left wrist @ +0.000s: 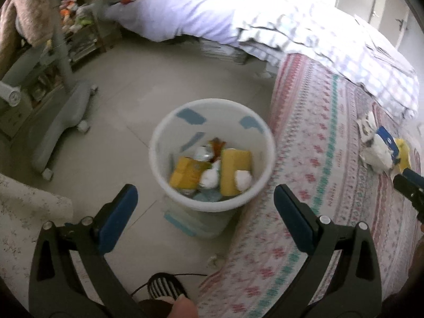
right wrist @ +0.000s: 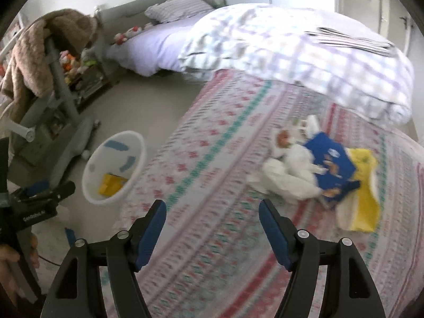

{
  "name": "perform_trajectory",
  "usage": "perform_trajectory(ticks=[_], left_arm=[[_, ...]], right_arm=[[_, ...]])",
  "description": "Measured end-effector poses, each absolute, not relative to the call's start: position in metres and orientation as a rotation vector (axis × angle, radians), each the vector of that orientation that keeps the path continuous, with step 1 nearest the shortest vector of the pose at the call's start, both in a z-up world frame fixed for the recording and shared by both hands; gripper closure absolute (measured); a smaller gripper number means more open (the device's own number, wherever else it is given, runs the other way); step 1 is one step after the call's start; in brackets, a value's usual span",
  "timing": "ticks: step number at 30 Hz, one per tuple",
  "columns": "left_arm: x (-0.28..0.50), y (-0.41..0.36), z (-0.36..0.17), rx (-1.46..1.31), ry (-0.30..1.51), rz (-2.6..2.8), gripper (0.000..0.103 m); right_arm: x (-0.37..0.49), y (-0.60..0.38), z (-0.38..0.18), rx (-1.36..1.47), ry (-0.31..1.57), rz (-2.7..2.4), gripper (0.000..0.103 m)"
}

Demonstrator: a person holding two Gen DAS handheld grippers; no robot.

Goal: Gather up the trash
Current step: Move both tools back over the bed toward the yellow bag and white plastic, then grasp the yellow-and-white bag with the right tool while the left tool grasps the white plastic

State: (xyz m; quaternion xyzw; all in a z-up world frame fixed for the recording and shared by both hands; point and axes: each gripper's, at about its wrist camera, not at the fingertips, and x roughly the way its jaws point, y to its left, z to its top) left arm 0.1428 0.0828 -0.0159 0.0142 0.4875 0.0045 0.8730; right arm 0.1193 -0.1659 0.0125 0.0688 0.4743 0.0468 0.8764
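**Desk:** What stood nearest the lens?

**Photographer:** In the left wrist view, the left gripper [left wrist: 205, 202] hung over the floor with its blue-padded tongs spread as wide as they went, nothing between them. A striped slipper [left wrist: 163, 287] showed at the bottom edge of that frame.

**Desk:** And the right one?

**Photographer:** The right gripper [right wrist: 212, 213] was above the patterned bedspread [right wrist: 212, 175], its tongs parted and empty, pads touching nothing. The frames were blurred.

**Desk:** Where was the trash?

**Photographer:** Some already lay in the white bin [left wrist: 212, 106], which stood on the tiled floor [left wrist: 127, 100] just beside the bed's near edge: two yellow cartons [left wrist: 185, 172], crumpled white tissue [left wrist: 210, 179] and foil, I think; the rest was too smeared to name. More was on the bedspread, toward its right side: a heap of white tissue [right wrist: 291, 175], a blue wrapper [right wrist: 331, 163] lying partly over it, and a yellow bag [right wrist: 363, 185] under the wrapper's far side. All of it sat beyond the right tongs, untouched.

**Desk:** Farther back?

**Photographer:** A checked duvet [right wrist: 304, 61] was bunched across the bed past the heap. A grey wheeled stand [left wrist: 63, 122] stood left of the bin, a brown fleece [right wrist: 39, 50] draped over it. A lilac-sheeted second bed [right wrist: 151, 50] ran along the far wall.
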Motion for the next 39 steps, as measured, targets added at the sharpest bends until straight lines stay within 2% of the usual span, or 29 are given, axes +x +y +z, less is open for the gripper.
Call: perform_trajectory(ticks=[11, 19, 35, 38, 39], left_arm=[[0.147, 0.026, -0.026, 0.010, 1.073, -0.083, 0.001], [0.159, -0.012, -0.032, -0.048, 1.098, -0.135, 0.001], [0.169, -0.097, -0.046, -0.018, 1.093, -0.247, 0.001], [0.169, -0.113, -0.048, -0.005, 1.085, -0.278, 0.001], [0.169, -0.118, -0.049, -0.007, 1.085, -0.292, 0.001]], right_arm=[[0.104, -0.268, 0.019, 0.220, 0.966, -0.112, 0.027], [0.104, -0.335, 0.001, 0.306, 0.997, -0.228, 0.027], [0.115, -0.377, -0.040, 0.448, 1.098, -0.245, 0.027], [0.119, -0.379, -0.045, 0.446, 1.106, -0.247, 0.031], [0.120, -0.380, -0.046, 0.447, 1.107, -0.244, 0.038]])
